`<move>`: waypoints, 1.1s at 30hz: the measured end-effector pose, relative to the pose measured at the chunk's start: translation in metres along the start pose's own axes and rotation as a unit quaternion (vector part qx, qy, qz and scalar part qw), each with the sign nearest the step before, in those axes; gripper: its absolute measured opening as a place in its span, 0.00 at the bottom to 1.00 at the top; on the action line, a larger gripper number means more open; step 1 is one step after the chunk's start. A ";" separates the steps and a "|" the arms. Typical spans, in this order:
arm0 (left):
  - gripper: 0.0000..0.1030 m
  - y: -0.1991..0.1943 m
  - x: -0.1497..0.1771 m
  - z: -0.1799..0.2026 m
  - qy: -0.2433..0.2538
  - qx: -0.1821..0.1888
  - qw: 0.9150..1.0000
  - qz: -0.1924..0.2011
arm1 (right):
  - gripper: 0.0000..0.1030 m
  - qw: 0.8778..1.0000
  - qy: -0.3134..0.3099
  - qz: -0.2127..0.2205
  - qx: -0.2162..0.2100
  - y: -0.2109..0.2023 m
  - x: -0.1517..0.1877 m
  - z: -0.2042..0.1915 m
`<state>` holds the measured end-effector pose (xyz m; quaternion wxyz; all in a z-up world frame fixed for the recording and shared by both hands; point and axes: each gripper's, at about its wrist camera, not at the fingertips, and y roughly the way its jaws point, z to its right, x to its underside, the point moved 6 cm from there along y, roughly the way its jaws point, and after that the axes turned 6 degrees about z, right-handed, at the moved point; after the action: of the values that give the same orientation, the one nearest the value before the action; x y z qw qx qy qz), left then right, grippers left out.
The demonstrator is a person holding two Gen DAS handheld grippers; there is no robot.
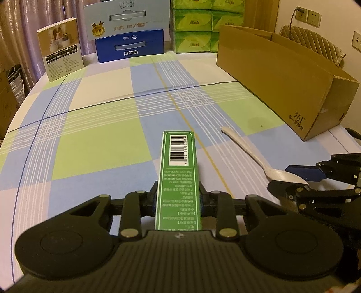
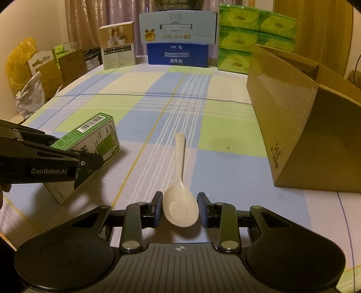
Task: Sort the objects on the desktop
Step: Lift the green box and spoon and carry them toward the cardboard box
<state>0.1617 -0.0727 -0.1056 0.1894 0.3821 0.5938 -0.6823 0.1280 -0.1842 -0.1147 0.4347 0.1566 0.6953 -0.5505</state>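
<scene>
Checked cloth (image 1: 101, 94) in blue, green and cream squares covers the bench from edge to edge. Along its far side stand a small cream box (image 1: 61, 48), a blue milk carton (image 1: 130, 45) with a paler one on top, and stacked green tissue packs (image 1: 196, 24). A long open cardboard box (image 1: 282, 74) sits on the right side of the bench. Curtains hang behind, and wall sockets (image 1: 313, 17) show at the right. Off the left edge, the right wrist view shows cartons and bags (image 2: 33, 74).

The left gripper (image 1: 178, 198) has its fingers closed tight on a green box (image 1: 178, 175), which points forward, barcode up, its far end raised above the cloth. The right gripper (image 2: 179, 209) has its fingers parted around the bowl of a pale spoon (image 2: 180, 202) that lies flat on the cloth, handle pointing away; a narrow gap shows on each side, so they are not gripping it.
</scene>
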 end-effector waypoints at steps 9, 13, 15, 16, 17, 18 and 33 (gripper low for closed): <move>0.24 -0.004 -0.001 0.006 0.012 0.007 1.000 0.007 | 0.28 1.000 0.005 0.007 0.000 -0.007 -0.003 0.000; 0.24 -0.006 -0.002 0.006 0.011 0.007 1.000 0.010 | 0.28 1.000 0.004 0.015 0.001 -0.011 -0.007 0.001; 0.24 -0.008 -0.003 0.006 0.011 0.008 1.000 0.013 | 0.28 1.000 0.001 0.022 0.003 -0.013 -0.009 0.001; 0.24 -0.009 -0.004 0.006 0.010 0.008 1.000 0.015 | 0.28 1.000 0.000 0.025 0.003 -0.015 -0.010 0.001; 0.24 -0.010 -0.005 0.006 0.010 0.009 1.000 0.016 | 0.28 1.000 0.000 0.026 0.003 -0.016 -0.011 0.002; 0.24 -0.011 -0.006 0.007 0.010 0.010 1.000 0.017 | 0.28 1.000 0.001 0.028 0.003 -0.016 -0.013 0.002; 0.24 -0.040 -0.018 0.017 0.005 -0.002 0.999 0.034 | 0.28 0.999 0.006 0.051 -0.001 -0.043 -0.025 0.003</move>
<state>0.1397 -0.0836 -0.0658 0.2102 0.4050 0.5832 -0.6721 0.1136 -0.1950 -0.0685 0.4583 0.1948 0.6892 -0.5263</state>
